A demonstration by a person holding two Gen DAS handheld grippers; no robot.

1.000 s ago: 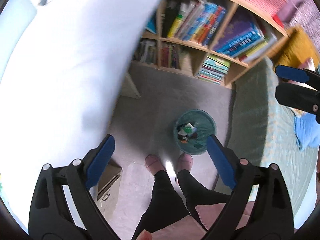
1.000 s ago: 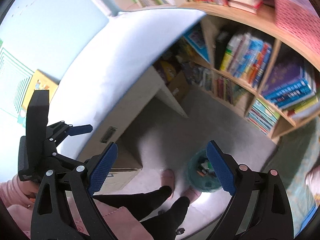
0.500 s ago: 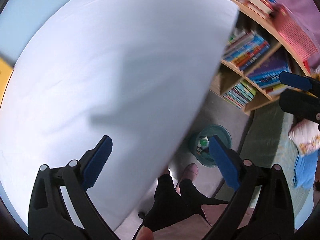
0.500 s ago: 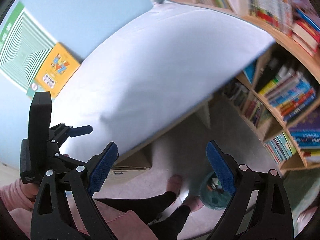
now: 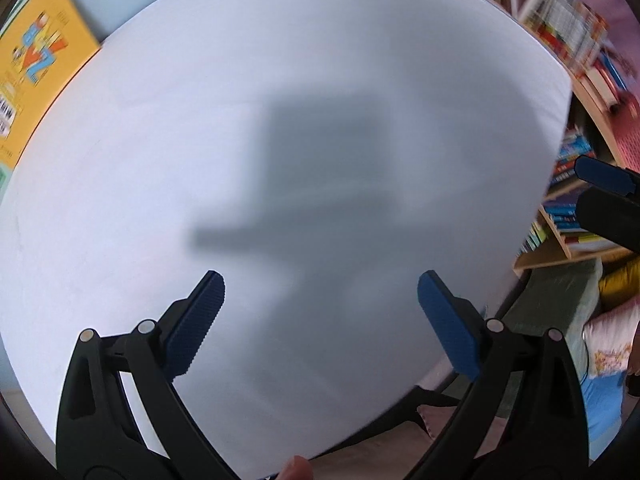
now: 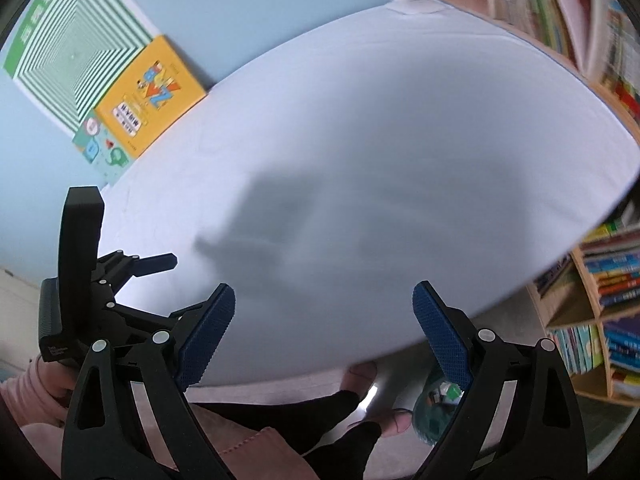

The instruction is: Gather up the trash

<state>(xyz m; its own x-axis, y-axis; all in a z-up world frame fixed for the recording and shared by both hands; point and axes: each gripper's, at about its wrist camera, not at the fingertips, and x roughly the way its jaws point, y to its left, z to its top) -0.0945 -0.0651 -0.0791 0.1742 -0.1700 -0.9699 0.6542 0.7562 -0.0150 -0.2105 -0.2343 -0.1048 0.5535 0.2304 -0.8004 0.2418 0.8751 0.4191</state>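
White, bare counter (image 5: 168, 128) fills both wrist views; no loose scrap is visible on it. Left hand-held gripper (image 5: 320, 312) hangs above the surface with jaws spread wide and nothing between them. Right hand-held gripper (image 6: 324, 322) likewise stands apart and empty, over the counter's near edge. The trash that can be seen lies in a green bin (image 6: 424, 420) on the floor, just beside the person's slippered foot (image 6: 396, 420) and partly hidden by the right finger; small wrappers (image 6: 442, 392) of mixed colour show inside, too small to identify. Judged by appearance, such pieces would be light, thin and crushable, likely slick if film, so a pinch across a crumpled fold or edge should hold better than a flat face. The bin itself seems a rigid, light shell, best taken at its rim. A yellow booklet (image 6: 154, 92) leans at the counter's far side, with bookshelves (image 6: 608, 280) to the right
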